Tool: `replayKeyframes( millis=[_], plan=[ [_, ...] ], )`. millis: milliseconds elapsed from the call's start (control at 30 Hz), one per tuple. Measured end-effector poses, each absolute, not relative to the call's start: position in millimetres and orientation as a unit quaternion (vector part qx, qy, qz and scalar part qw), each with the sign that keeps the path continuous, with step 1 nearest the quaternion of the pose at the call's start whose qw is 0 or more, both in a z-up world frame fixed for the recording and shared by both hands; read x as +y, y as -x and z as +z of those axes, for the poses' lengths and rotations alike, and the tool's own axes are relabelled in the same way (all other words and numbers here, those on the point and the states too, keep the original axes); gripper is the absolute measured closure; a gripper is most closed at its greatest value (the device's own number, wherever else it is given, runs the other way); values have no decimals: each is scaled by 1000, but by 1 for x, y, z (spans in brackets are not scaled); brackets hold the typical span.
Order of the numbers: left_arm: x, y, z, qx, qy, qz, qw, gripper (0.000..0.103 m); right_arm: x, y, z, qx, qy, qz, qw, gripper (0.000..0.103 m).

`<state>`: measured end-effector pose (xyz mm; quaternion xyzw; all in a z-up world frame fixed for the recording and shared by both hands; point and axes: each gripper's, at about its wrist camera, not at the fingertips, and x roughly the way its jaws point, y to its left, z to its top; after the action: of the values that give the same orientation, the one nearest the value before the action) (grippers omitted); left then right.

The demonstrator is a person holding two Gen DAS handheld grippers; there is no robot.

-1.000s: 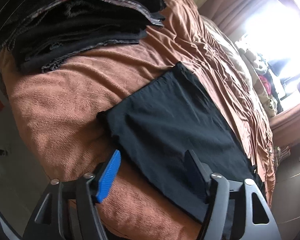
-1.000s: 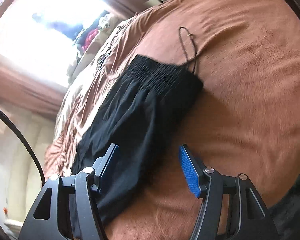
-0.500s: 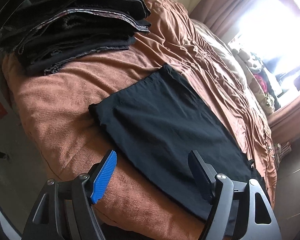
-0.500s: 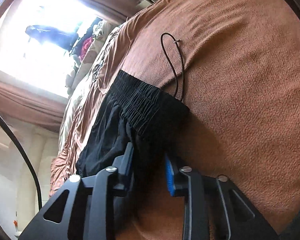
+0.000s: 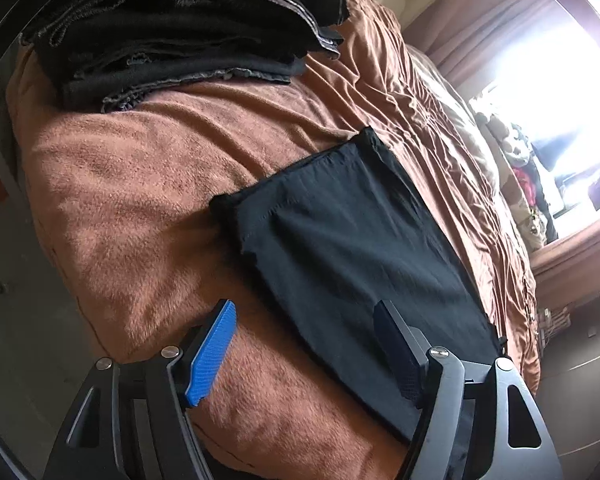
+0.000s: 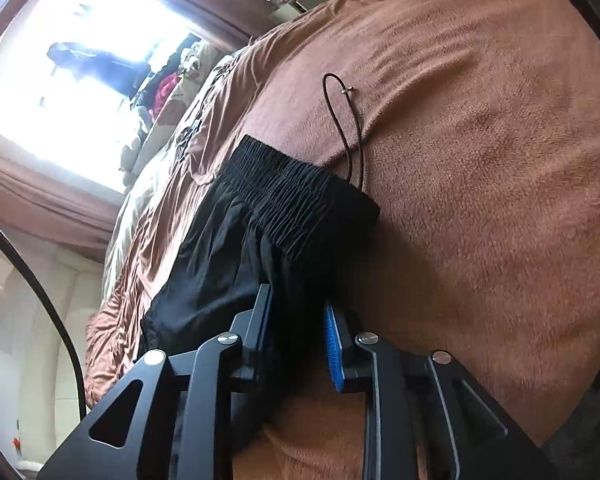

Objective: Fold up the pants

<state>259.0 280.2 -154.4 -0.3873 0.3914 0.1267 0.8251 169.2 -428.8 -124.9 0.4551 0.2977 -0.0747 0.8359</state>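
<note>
2 grippers work on 1 pair of black pants [image 5: 352, 248] lying flat on the brown blanket [image 5: 140, 184]. The left gripper [image 5: 304, 344] stands wide, its jaws closing, 1 finger over the blanket and the other over the pants' near edge, pressing nothing. The right gripper [image 6: 296, 320] is narrow, its jaws opening, pinching the dark fabric just below the elastic waistband [image 6: 296, 188]. 1 drawstring [image 6: 348, 128] loops onto the blanket. 1 stack of folded dark clothes [image 5: 180, 28] sits beyond.
</note>
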Motion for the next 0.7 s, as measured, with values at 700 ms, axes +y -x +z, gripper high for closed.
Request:
replayKeyframes(
  millis=[700],
  plan=[
    [307, -279, -173, 381, 399, 102, 828, 54, -309, -172, -59, 319, -288, -7, 903, 77]
  ],
)
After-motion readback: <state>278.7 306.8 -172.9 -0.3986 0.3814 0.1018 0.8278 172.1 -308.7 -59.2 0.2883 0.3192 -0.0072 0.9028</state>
